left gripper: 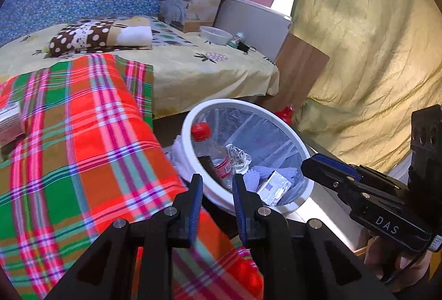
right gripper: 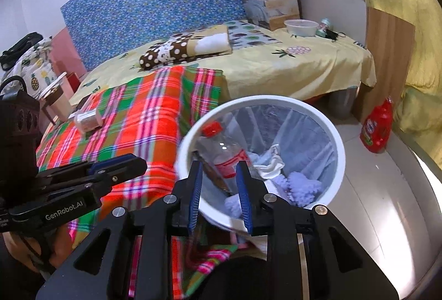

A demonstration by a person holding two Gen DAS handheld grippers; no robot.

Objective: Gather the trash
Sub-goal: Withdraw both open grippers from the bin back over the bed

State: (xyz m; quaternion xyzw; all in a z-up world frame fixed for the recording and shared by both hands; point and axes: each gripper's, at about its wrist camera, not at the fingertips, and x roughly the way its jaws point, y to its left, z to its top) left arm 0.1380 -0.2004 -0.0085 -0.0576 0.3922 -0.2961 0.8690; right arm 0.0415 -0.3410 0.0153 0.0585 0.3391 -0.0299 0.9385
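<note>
The white bin (right gripper: 341, 145) stands on the floor against the plaid-covered worktop (right gripper: 154, 120), the bed (right gripper: 304, 68) just behind it; open tiled floor (right gripper: 386, 189) lies to the bin's right. Inside the bin: one red-capped bottle (right gripper: 221, 151), crumpled white cloth (right gripper: 269, 164), fluffy lilac pieces (right gripper: 302, 185) and one packet (left gripper: 273, 186). Above the bin's near rim, the left gripper (left gripper: 216, 184) and right gripper (right gripper: 219, 173) both hang released, jaws apart and empty. One red jug (right gripper: 377, 126) stands right of the bin; one small box (right gripper: 87, 119) lies on the plaid.

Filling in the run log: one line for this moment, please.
left gripper: open, empty | right gripper: open, empty | white bin: holds red-capped bottle, crumpled trash | small box: on plaid cloth
</note>
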